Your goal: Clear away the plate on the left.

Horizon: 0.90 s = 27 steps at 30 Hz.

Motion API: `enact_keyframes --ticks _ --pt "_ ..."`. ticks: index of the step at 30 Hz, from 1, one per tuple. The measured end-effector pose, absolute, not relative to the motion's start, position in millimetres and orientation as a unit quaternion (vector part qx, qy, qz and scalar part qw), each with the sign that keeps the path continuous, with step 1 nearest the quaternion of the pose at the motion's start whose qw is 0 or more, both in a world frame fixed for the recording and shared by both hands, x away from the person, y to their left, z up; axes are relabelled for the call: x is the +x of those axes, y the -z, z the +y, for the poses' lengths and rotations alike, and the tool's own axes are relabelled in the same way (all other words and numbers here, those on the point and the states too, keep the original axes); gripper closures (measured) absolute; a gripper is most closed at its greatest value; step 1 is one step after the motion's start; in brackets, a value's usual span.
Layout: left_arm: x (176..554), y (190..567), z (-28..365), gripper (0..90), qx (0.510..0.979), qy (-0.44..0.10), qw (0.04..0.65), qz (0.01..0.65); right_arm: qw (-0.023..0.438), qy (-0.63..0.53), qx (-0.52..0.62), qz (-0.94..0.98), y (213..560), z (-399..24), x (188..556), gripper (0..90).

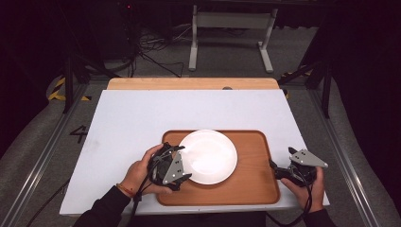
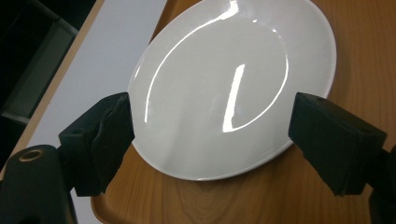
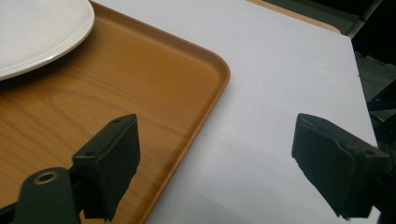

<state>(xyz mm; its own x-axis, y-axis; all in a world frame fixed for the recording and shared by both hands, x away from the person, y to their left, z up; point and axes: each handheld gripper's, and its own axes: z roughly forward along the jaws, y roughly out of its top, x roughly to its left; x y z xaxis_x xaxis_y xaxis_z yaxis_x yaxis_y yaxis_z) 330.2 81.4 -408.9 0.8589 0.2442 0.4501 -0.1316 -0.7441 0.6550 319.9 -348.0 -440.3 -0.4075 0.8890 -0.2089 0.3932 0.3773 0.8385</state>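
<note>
High view, largest first: white table (image 1: 142, 118) spreading across the middle, wooden edge along its far side; wooden tray (image 1: 255, 179) lying on the near half, toward the person; white plate (image 1: 208, 156) sitting on the tray, left of centre, empty and glossy. Holding the left gripper (image 1: 182, 163) in the left hand (image 1: 137, 172) at the plate's near-left rim, over the tray's left end; holding the right gripper (image 1: 273, 166) in the right hand (image 1: 309, 187) at the tray's right edge, well apart from the plate. Left gripper view: looking down on the plate (image 2: 233, 88) with jaws spread wide, one at each side of the rim, just beside it; contact hard to tell. Right gripper view: jaws spread wide and pinching nothing, one over the tray (image 3: 154, 93), the other over the table (image 3: 280, 93); plate's edge (image 3: 42, 32) showing at upper left.
</note>
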Motion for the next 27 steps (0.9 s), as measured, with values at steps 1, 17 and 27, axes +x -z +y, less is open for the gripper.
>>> enact_keyframes --ticks 1,17,27 --pt "331.2 409.1 82.8 13.6 0.896 -0.261 0.358 0.038 0.341 -0.363 0.424 0.756 440.2 -347.8 319.9 15.9" --pt "345.3 406.7 119.3 10.3 0.884 -0.273 0.364 0.103 0.341 -0.363 0.417 0.76 438.8 -344.6 318.5 15.7" --pt "347.8 408.0 150.1 10.4 0.877 -0.281 0.363 0.14 0.341 -0.362 0.416 0.761 439.1 -343.9 318.7 15.7"
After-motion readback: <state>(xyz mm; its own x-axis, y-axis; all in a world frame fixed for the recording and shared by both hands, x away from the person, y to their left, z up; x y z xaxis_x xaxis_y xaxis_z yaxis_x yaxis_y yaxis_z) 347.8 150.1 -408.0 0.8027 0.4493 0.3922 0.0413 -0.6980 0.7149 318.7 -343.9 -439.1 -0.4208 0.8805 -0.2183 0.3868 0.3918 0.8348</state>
